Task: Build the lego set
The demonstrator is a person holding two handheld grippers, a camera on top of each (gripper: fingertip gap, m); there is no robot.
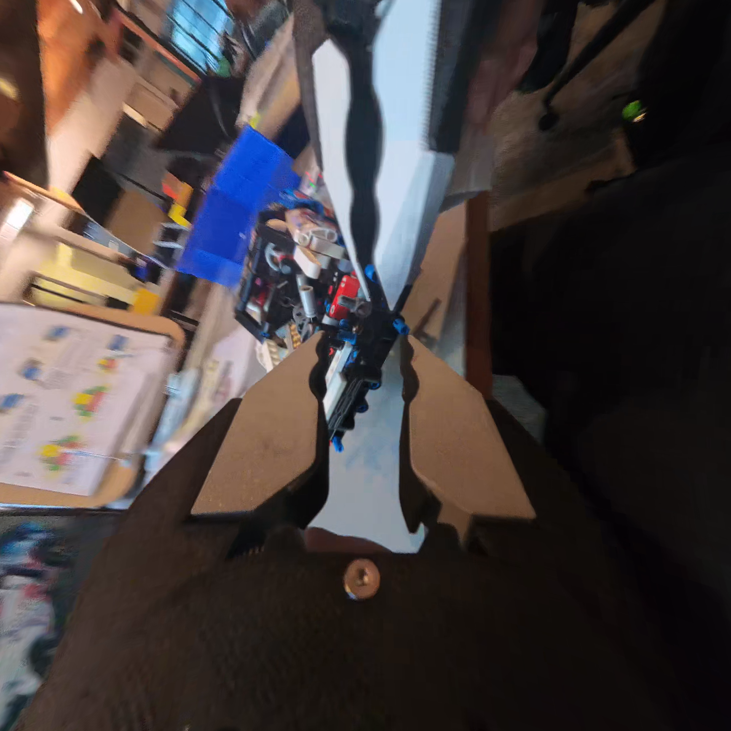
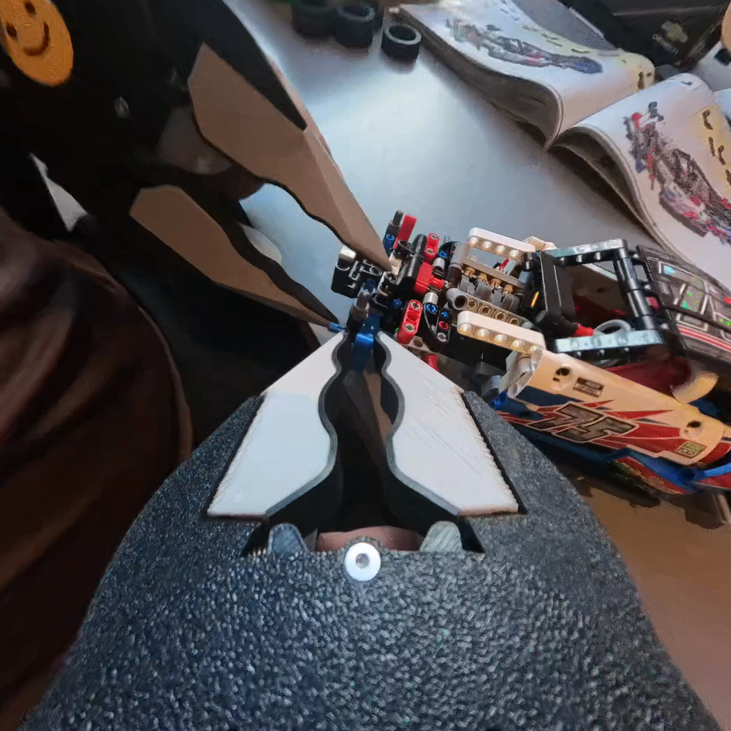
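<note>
A partly built lego car [image 2: 593, 415] with a white, red and blue body lies on the pale table [image 2: 415, 138]; its open front end of black, red and grey beams points toward both grippers. My left gripper [image 1: 364, 340], with tan fingers, is shut on the black front assembly of the car [image 1: 352, 387]. In the right wrist view the left gripper [image 2: 364, 296] comes in from the upper left. My right gripper [image 2: 362, 336], with white fingers, is shut on a small blue lego piece [image 2: 362, 352] and holds it against the car's front end. In the left wrist view the right gripper [image 1: 379, 292] comes down from above.
An open instruction booklet [image 2: 553, 79] lies at the back right. Black tyres [image 2: 401, 37] sit at the far edge. A blue bin [image 1: 245, 205] stands behind the car, and a printed sheet on a board [image 1: 71, 395] lies to the left. The left wrist view is blurred. Both grippers' tips are close together, under 4 cm apart.
</note>
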